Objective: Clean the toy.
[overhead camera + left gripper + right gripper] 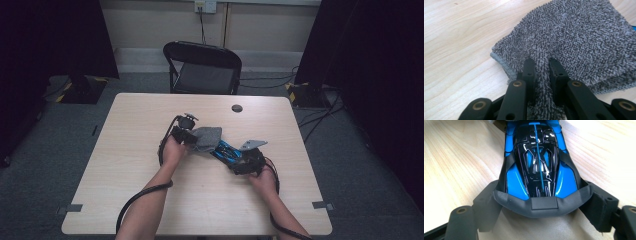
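Observation:
A blue and black toy car (227,151) (537,162) lies on the table's middle. My right gripper (240,161) (541,202) is shut on the car's rear end, one jaw on each side of the dark rear spoiler (542,203). A grey terry cloth (206,138) (579,42) lies over the car's front end. My left gripper (192,139) (542,67) is shut on a pinched fold of the cloth, which bunches between its black fingers (528,72).
The light wooden table (125,165) has a small dark round cap (237,108) near its far edge. A black folding chair (202,67) stands behind the table. Cables trail from both grippers toward the near edge.

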The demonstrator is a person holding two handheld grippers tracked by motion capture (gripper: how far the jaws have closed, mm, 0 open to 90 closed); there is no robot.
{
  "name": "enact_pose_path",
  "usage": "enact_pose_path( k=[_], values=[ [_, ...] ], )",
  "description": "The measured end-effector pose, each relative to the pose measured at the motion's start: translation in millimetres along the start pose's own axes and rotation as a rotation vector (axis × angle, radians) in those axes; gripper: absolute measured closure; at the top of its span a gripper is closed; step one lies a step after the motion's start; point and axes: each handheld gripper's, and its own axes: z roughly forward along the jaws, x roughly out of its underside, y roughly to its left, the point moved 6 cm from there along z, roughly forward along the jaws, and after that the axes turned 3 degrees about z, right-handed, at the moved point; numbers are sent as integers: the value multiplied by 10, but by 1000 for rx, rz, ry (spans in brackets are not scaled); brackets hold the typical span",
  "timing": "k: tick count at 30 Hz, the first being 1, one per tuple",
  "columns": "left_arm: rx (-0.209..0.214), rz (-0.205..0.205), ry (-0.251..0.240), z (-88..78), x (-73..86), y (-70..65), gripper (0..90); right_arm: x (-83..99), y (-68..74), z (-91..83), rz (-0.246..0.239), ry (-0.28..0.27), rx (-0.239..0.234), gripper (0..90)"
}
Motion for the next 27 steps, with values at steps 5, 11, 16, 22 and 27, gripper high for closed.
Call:
enact_pose_path(
  k=[5, 11, 16, 22, 27],
  values=[
    [-21, -10, -5, -27, 36, 72, 775, 0, 0, 0, 0, 0, 0, 236],
    [-39, -26, -5, -76, 93, 177, 775, 0, 0, 0, 0, 0, 0, 236],
    [-57, -27, -4, -121, 140, 267, 775, 0, 0, 0, 0, 0, 0, 236],
    [-73, -53, -14, -193, 223, 399, 775, 0, 0, 0, 0, 0, 0, 236],
    [-80, -67, -31, -305, 247, 498, 775, 0, 0, 0, 0, 0, 0, 236]
  ],
)
